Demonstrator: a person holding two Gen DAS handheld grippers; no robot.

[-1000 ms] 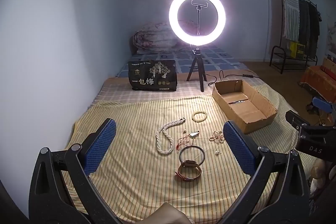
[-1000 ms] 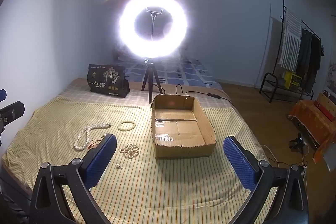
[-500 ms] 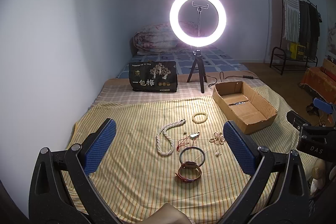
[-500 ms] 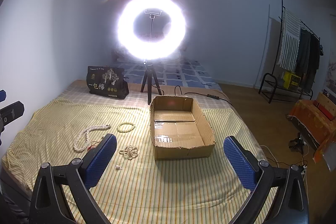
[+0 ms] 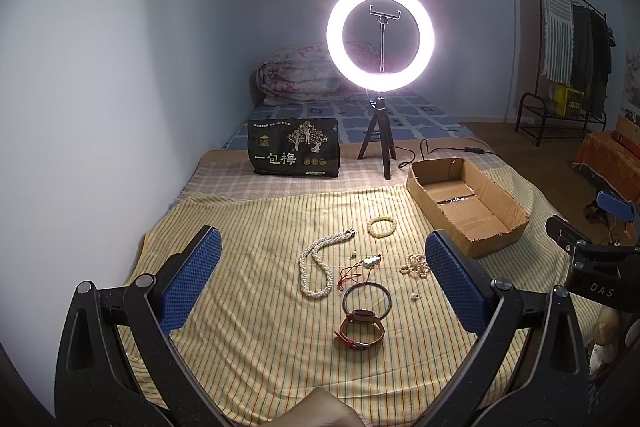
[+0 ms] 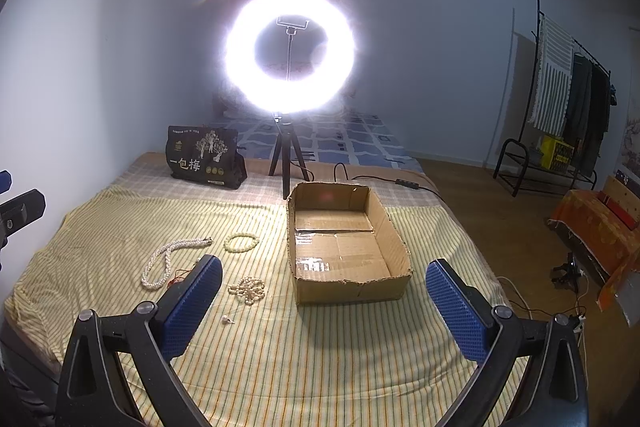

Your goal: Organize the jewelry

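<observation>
Both your left gripper (image 5: 320, 283) and right gripper (image 6: 323, 301) hover spread wide, empty (ready to pick); jewelry (image 5: 316, 269) lies mid-bedspread (image 5: 240, 227), cardboard box (image 6: 396, 247) near its right edge.

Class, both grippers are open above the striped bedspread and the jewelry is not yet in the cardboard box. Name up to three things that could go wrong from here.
1. The brown leather watch overlaps the dark bangle ring; gripping one may drag the other.
2. The red-corded pendant has a loose cord that could snag the long white pearl necklace beside it.
3. The tiny pale earring lies alone on the soft bedspread; the wide fingers may miss it or press it into folds.
</observation>
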